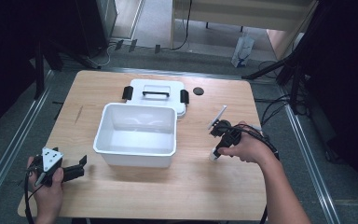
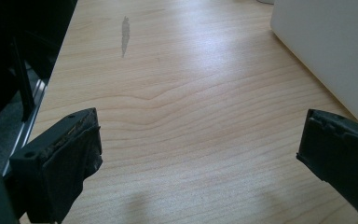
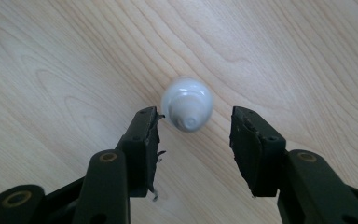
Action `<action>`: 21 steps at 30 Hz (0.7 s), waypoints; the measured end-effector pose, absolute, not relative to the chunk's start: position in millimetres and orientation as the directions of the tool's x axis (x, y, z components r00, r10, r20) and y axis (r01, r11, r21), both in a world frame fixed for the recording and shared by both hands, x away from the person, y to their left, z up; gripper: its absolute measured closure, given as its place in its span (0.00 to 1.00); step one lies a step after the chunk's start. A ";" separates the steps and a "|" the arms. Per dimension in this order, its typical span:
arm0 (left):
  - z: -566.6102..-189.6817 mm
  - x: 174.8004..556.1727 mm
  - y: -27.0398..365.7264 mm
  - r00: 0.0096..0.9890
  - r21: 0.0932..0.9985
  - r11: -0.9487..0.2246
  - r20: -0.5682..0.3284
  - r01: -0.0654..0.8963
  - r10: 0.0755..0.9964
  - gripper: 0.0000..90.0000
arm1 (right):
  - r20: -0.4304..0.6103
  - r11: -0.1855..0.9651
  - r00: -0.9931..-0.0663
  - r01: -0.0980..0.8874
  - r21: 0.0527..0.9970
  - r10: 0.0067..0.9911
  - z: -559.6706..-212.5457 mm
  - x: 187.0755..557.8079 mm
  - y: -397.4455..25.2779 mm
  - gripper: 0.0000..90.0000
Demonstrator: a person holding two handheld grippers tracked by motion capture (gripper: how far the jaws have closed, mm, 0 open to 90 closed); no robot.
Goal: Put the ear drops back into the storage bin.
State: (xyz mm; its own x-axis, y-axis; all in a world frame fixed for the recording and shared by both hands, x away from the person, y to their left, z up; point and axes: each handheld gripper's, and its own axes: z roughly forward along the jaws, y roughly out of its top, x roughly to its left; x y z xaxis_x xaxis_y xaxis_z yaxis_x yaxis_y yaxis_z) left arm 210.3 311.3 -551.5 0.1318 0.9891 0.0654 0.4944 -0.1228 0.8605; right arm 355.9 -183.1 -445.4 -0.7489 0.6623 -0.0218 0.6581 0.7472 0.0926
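A small white bottle-like object (image 1: pixel 213 156) (image 3: pixel 187 103) stands upright on the wooden table, right of a white bin. My right gripper (image 1: pixel 216 149) (image 3: pixel 195 119) points straight down over it, open, with one jaw on each side of its rounded top. The left jaw is almost against it and a gap shows at the right jaw. My left gripper (image 1: pixel 81 167) (image 2: pixel 200 140) rests near the table's front left corner, wide open over bare wood, aimed toward the bin.
The open white bin (image 1: pixel 135 154) (image 2: pixel 335 51) sits mid-table, empty. Its lid (image 1: pixel 140 87) with a black handle and clips lies flat behind it. A small black disc (image 1: pixel 197 90) lies at the back right. The table edge is close on my left.
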 end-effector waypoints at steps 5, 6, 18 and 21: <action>-551.6 210.4 311.5 0.132 0.862 -0.120 0.062 0.493 0.989 0.00 | -0.015 0.748 -0.749 0.661 0.069 0.663 -449.6 359.3 -175.0 0.66; -551.6 210.4 311.5 0.132 0.862 -0.120 0.062 0.493 0.989 0.00 | -0.015 0.748 -0.749 0.661 0.069 0.663 -449.6 359.3 -175.0 0.66; -551.6 210.4 311.6 0.130 0.861 -0.118 0.061 0.494 0.990 0.00 | -0.003 0.747 -0.748 0.662 0.051 0.663 -450.9 363.2 -176.1 0.80; -551.6 210.5 311.3 0.131 0.861 -0.121 0.063 0.495 0.989 0.00 | 0.006 0.759 -0.761 0.648 0.061 0.649 -447.6 363.7 -176.5 0.80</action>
